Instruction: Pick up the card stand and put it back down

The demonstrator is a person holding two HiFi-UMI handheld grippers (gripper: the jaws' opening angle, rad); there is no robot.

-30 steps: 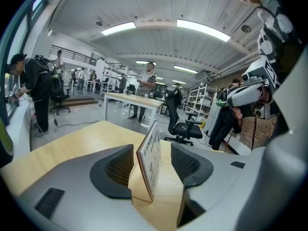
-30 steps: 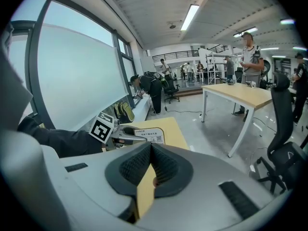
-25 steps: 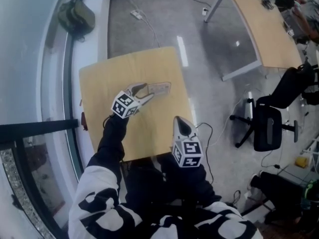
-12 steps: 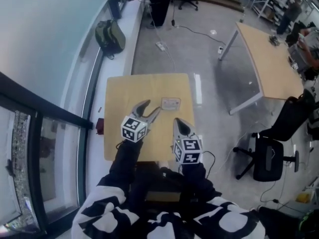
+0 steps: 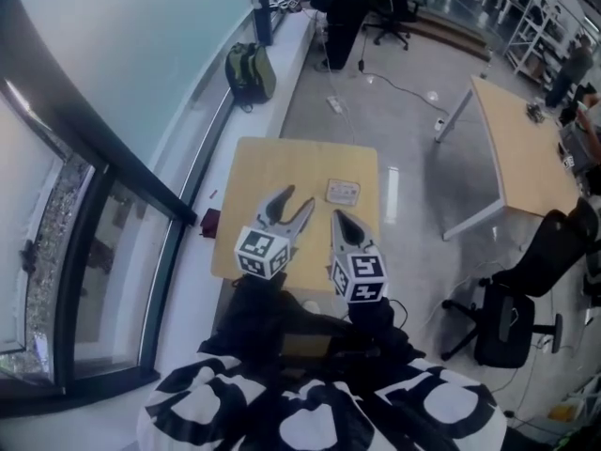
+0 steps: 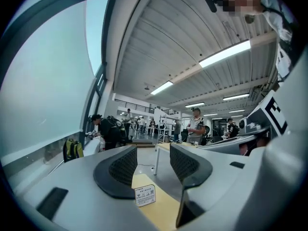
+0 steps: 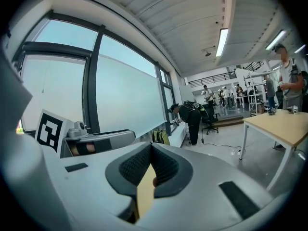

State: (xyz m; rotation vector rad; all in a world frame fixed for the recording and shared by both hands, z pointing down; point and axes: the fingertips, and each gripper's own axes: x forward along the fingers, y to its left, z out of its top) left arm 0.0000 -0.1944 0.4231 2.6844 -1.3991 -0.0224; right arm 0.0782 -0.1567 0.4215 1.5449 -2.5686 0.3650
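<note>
Wooden table (image 5: 272,172); card stand (image 5: 342,192) upright

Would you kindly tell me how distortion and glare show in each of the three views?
Head view: window frame bows, floor carries a glare streak. Left gripper view: heavy fisheye, dark corners, ceiling light blown out. Right gripper view: same fisheye, window washed pale.

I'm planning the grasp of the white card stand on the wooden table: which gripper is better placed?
Left, probably. The left gripper is open, and its view frames the white card stand between its jaws. The right gripper is shut and must open first.
</note>
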